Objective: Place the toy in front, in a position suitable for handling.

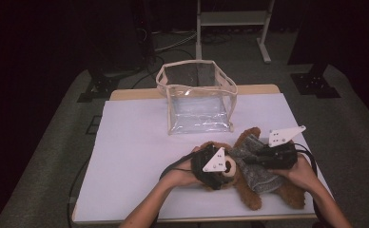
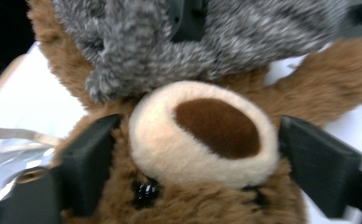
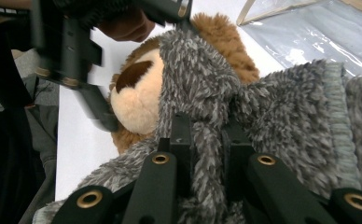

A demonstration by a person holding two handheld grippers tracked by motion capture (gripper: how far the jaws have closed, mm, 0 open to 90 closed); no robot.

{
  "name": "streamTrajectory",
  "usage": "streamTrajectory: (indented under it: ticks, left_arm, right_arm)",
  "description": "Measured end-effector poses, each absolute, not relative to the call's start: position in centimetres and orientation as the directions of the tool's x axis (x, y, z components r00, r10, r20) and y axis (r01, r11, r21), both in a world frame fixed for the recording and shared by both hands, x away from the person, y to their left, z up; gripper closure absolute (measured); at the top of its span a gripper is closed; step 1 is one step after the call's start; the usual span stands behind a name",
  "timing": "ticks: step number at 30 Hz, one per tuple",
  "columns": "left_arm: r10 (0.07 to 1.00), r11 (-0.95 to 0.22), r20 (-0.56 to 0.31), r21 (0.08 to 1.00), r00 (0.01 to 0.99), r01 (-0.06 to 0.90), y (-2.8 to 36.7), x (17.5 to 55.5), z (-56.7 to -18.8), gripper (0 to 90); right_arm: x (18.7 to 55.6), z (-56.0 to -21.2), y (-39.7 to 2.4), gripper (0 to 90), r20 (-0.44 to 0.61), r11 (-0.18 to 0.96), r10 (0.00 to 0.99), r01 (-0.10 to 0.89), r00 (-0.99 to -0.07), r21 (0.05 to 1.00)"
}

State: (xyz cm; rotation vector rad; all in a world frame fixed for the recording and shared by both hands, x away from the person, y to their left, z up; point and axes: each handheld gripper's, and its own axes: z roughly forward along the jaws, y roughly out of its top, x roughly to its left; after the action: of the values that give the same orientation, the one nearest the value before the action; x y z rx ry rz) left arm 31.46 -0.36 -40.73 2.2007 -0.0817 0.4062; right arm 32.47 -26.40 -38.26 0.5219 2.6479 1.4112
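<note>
Nearest the person, at the front right of the white-covered table [image 1: 135, 142], a brown teddy bear [image 1: 249, 194] lies on its back, wearing a grey fleece garment [image 1: 256, 166]. Both grippers are on it.

The left gripper [image 1: 220, 173] sits over the bear's head. In the left gripper view its two black jaws stand spread, one on either side of the cream muzzle [image 2: 202, 133] with its dark brown nose; they sit against the brown fur of the face, but whether they press on it cannot be told.

The right gripper [image 1: 251, 160] reaches in from the right, over the bear's body. In the right gripper view its jaws are drawn close together, pinching a fold of the grey fleece between them — the cloth bunches up above the pads.

Farther back, near the middle of the table's far edge, stands a clear plastic pouch [image 1: 198, 97] with cream piping, its top open; nothing can be made out inside. It stands well apart from the bear.

The high view gives the whole layout — table, pouch, both forearms. The left gripper view adds the bear's glossy black eye [image 2: 144, 192] below the muzzle. The right gripper view shows the left gripper's jaw beside the muzzle and a corner of the pouch [image 3: 309, 32] beyond.
</note>
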Motion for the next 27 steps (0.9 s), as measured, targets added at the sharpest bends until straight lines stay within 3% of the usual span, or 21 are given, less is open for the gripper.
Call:
streamTrajectory:
  ticks: [2,8,19,27]
  left_arm:
    - [0.094,-0.613,0.350,0.758,0.932,-0.223,0.1,31.4,-40.7,37.6]
    - [0.100,-0.586,0.336,0.781,0.937,-0.217,1.5,31.6,-40.4,42.4]
    - [0.119,-0.622,0.314,0.763,0.942,-0.176,8.5,31.2,-38.3,41.2]
    - [0.122,-0.600,0.222,0.793,0.967,-0.107,9.8,30.5,-39.0,31.2]
  right_arm:
    - [32.6,-38.1,-26.5,78.0,0.064,0.506,0.355,0.249,-0.933,0.826]
    - [32.8,-37.3,-26.3,78.0,0.069,0.489,0.357,0.249,-0.932,0.836]
    - [33.4,-35.9,-23.6,78.0,0.057,0.494,0.300,0.206,-0.952,0.845]
    - [33.0,-37.7,-22.2,78.1,0.106,0.499,0.262,0.229,-0.959,0.836]
